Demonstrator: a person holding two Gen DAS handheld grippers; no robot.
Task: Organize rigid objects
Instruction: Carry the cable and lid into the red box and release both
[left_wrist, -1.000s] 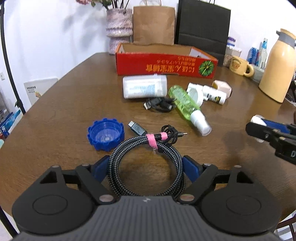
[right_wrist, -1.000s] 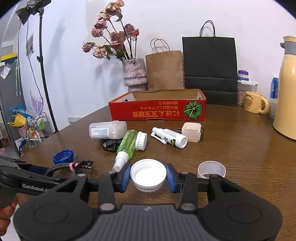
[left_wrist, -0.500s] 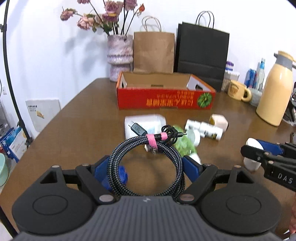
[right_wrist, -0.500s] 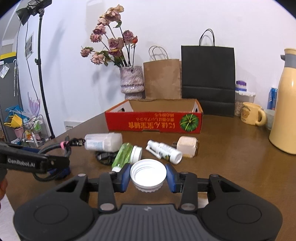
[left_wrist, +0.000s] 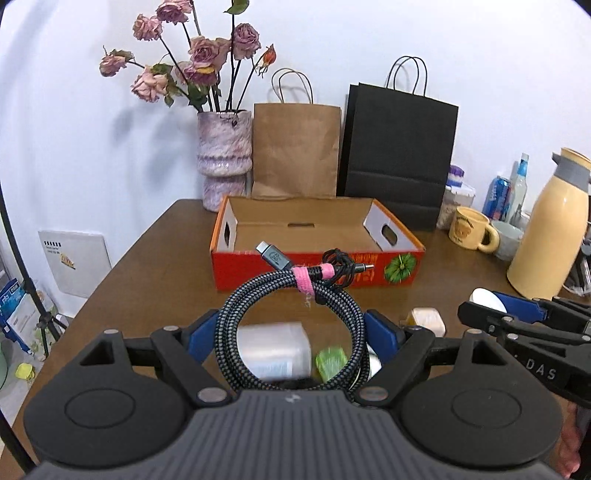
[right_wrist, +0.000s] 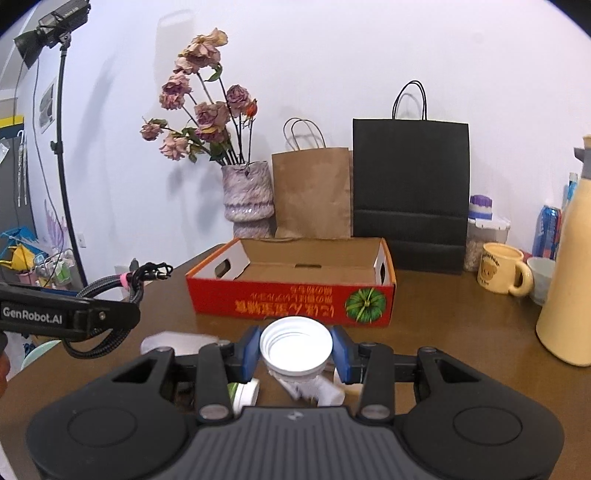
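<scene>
My left gripper (left_wrist: 293, 334) is shut on a coiled braided cable (left_wrist: 258, 295) bound with a pink tie, and carries it above the table. My right gripper (right_wrist: 296, 349) is shut on a white screw lid (right_wrist: 295, 341), its hollow side facing the camera. Ahead of both stands an open red cardboard box (left_wrist: 317, 240) (right_wrist: 291, 291) with nothing visible inside. Below the grippers lie a clear white container (left_wrist: 275, 349), a green bottle (left_wrist: 330, 363) and a beige block (left_wrist: 428, 319). The right gripper (left_wrist: 495, 308) shows at the right of the left wrist view; the left gripper (right_wrist: 74, 314) sits at the left of the right wrist view.
Behind the box stand a vase of dried roses (left_wrist: 223, 162), a brown paper bag (left_wrist: 295, 147) and a black bag (left_wrist: 397, 155). A yellow mug (left_wrist: 471, 229) and a cream thermos jug (left_wrist: 550, 229) stand at the right. A light stand (right_wrist: 61, 147) rises left of the table.
Both grippers have risen and moved toward the red box, each still carrying its object. The loose items on the table have slid down under the fingers in both views.
</scene>
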